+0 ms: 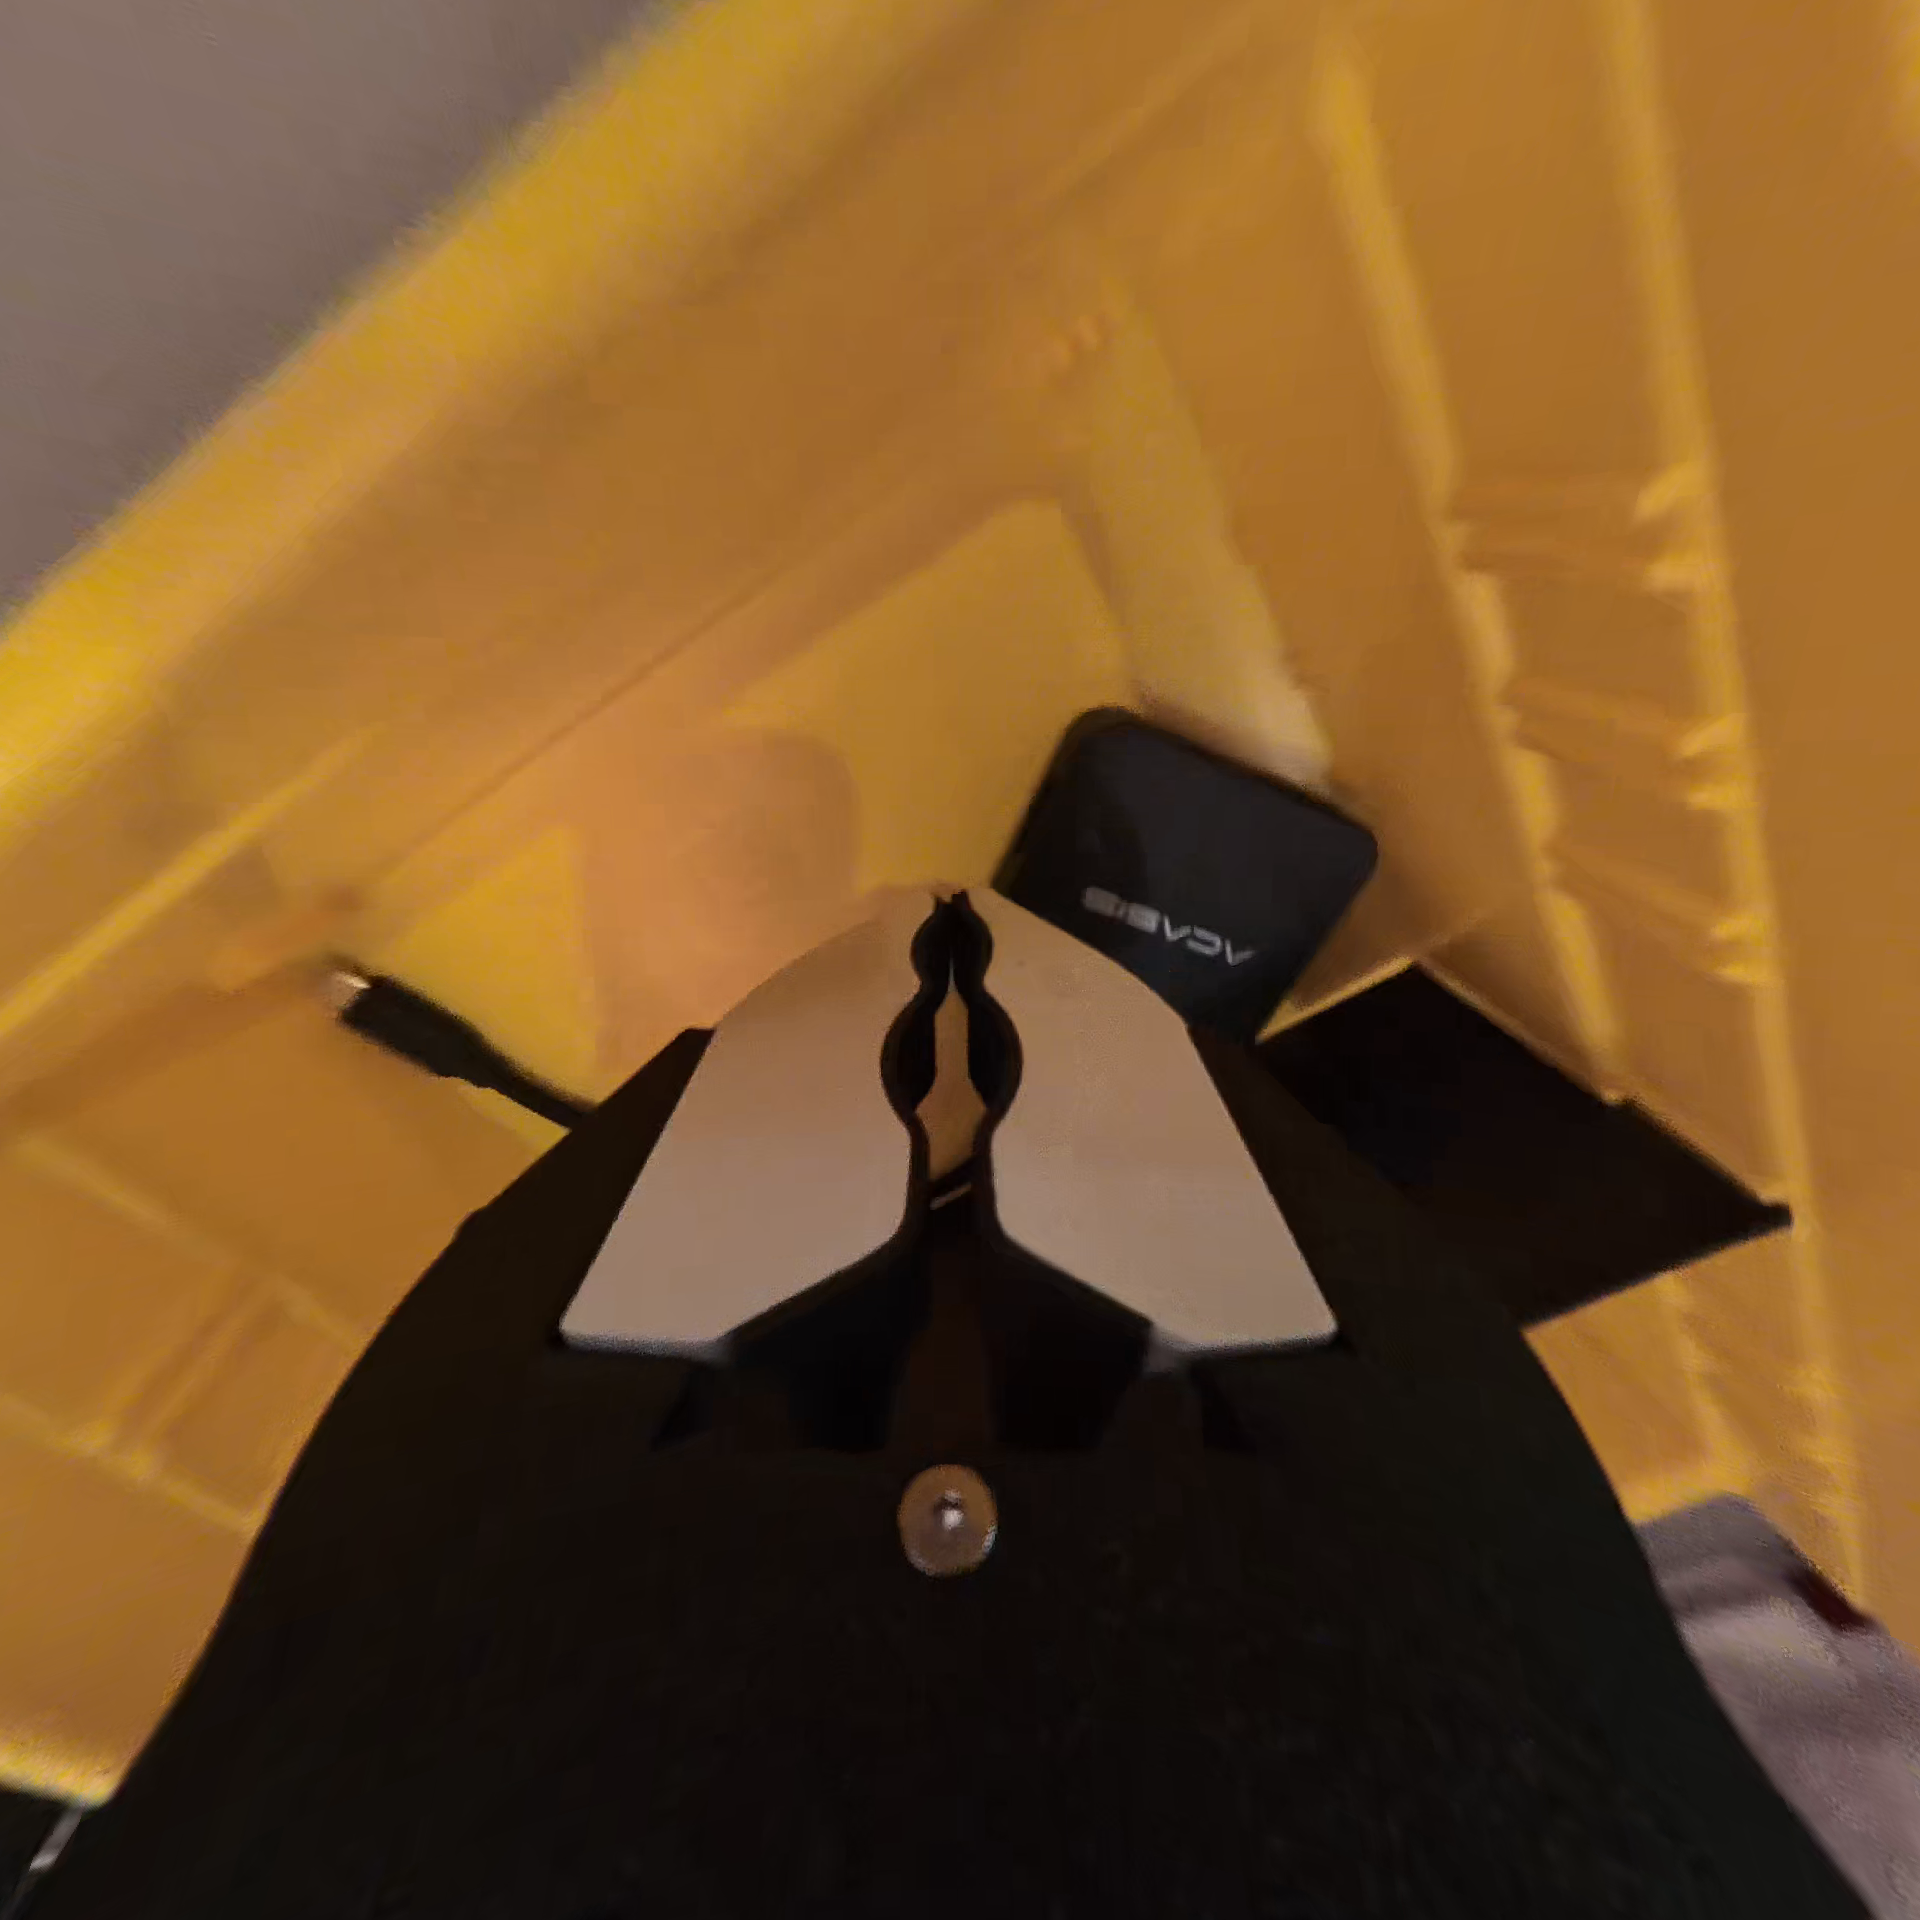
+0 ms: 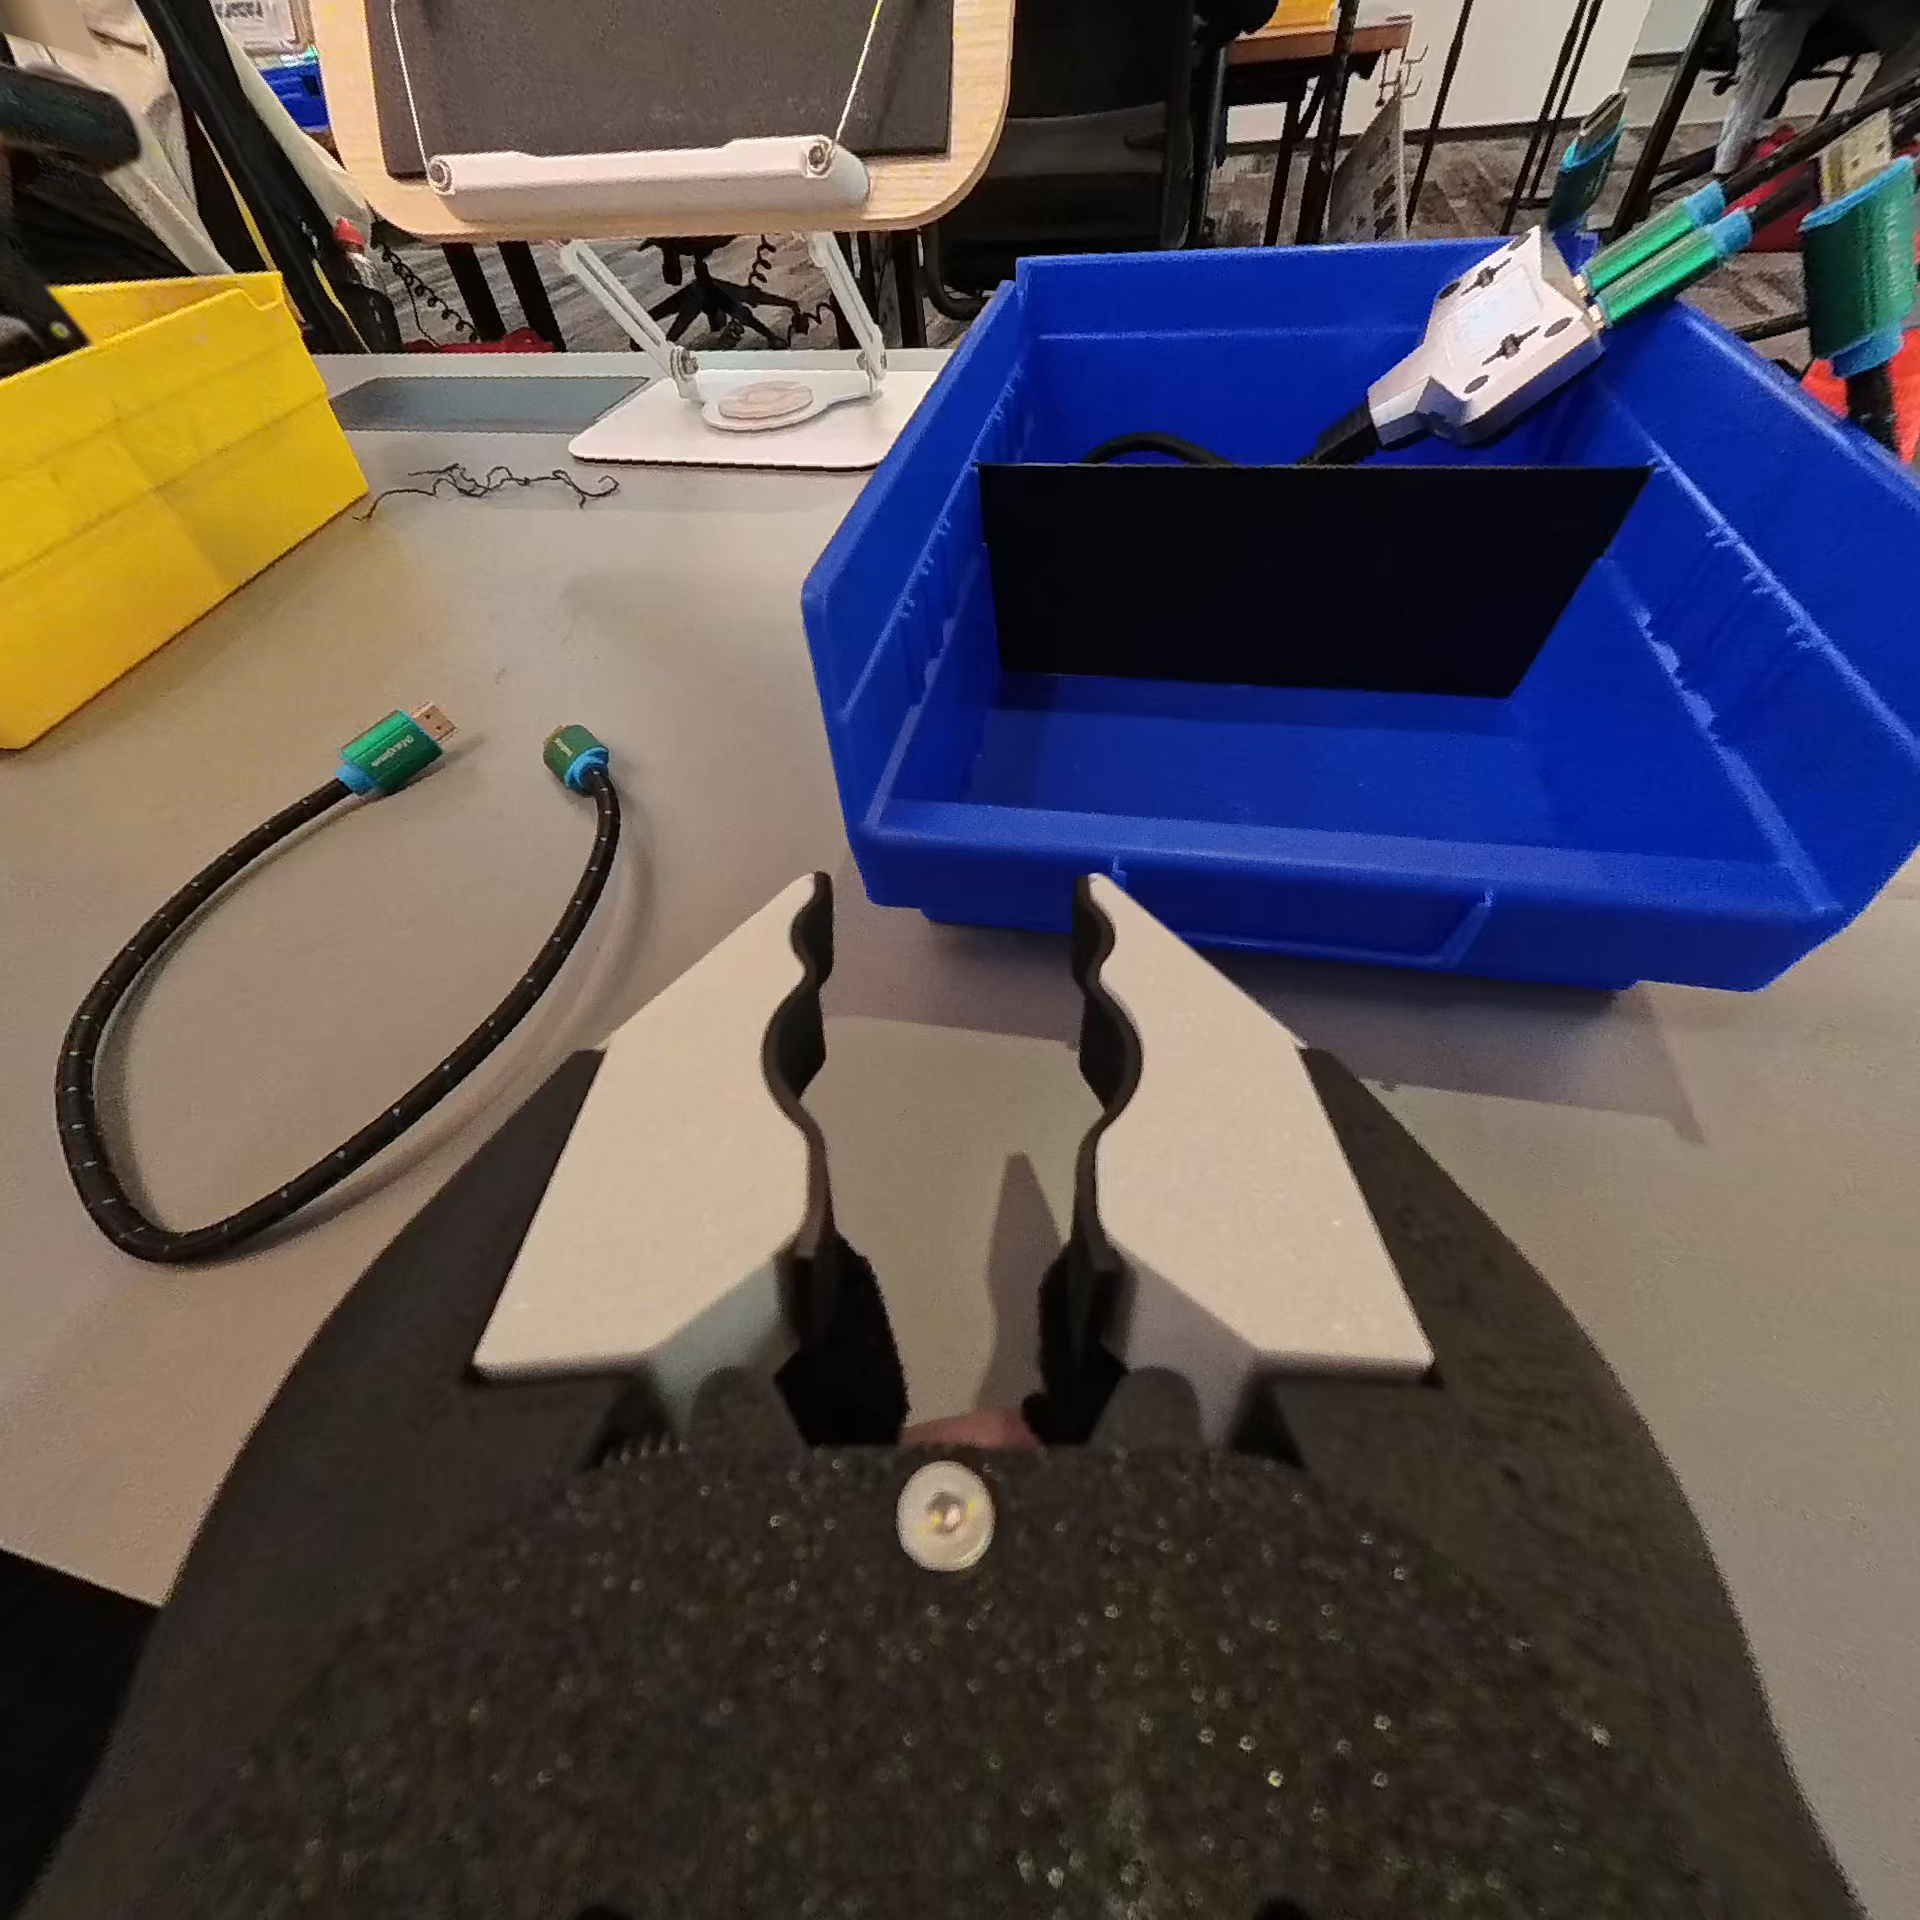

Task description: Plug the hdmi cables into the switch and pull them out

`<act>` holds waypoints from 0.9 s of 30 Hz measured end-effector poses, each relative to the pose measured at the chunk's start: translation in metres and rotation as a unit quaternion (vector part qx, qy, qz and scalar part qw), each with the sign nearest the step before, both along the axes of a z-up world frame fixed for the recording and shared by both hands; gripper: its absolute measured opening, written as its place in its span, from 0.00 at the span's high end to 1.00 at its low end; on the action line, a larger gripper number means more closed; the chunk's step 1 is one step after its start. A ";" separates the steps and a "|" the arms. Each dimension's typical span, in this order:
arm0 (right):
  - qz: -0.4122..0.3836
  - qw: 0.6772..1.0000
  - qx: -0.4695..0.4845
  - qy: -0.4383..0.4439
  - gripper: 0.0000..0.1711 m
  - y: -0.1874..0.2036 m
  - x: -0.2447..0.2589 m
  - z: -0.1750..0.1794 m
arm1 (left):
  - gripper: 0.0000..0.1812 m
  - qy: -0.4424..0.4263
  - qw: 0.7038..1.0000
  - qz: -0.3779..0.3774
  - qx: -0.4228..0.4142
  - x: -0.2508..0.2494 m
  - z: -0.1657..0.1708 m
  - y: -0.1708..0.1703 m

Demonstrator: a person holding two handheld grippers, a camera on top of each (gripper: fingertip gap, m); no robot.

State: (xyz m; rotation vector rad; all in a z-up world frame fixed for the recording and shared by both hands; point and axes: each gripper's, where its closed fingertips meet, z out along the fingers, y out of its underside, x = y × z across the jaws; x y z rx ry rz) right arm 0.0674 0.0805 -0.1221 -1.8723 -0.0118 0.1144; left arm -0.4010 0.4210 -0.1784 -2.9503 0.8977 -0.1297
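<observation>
Left gripper inside a yellow bin, jaws pressed together with nothing visible between them; small black box in the bin's corner just beyond the tips, a thin black cable end off to the left, a black divider to the right. View blurred.

Right gripper above a grey table, jaws spread wide, empty. Braided black cable with green plugs lying curled on the table to the left. Silver switch propped on the far rim of a blue bin, green plugs seated in it.
</observation>
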 end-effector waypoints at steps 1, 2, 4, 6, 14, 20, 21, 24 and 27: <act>0.000 1.000 0.000 0.001 0.73 0.000 0.000 0.000 | 1.00 -0.009 1.000 -0.002 -0.013 -0.001 -0.001 -0.005; 0.000 1.000 -0.001 0.001 0.73 0.000 0.001 0.000 | 1.00 -0.020 1.000 -0.001 -0.011 -0.001 0.000 -0.006; -0.001 1.000 -0.002 0.002 0.73 0.001 0.001 -0.001 | 1.00 -0.035 0.999 -0.011 0.002 -0.001 0.007 -0.006; 0.001 1.000 -0.003 0.001 0.73 0.002 -0.001 -0.001 | 0.94 -0.030 0.999 -0.009 -0.011 -0.006 0.009 -0.009; 0.004 1.000 -0.008 -0.020 0.73 0.003 -0.003 -0.004 | 0.82 0.043 0.963 -0.262 0.040 -0.035 0.027 -0.005; 0.009 1.000 -0.011 0.001 0.73 0.005 -0.004 -0.005 | 0.75 -0.080 0.946 -0.313 -0.031 -0.003 0.025 -0.029; 0.009 1.000 -0.012 0.005 0.73 0.005 -0.004 -0.005 | 0.72 -0.091 0.949 -0.299 -0.048 0.002 0.023 -0.029; 0.008 1.000 -0.013 0.003 0.73 0.006 -0.003 -0.006 | 0.63 -0.075 0.954 -0.278 -0.083 0.005 0.004 -0.028; 0.004 1.000 -0.017 -0.011 0.73 0.006 -0.002 -0.008 | 0.62 -0.079 0.951 -0.290 -0.073 0.021 -0.002 -0.027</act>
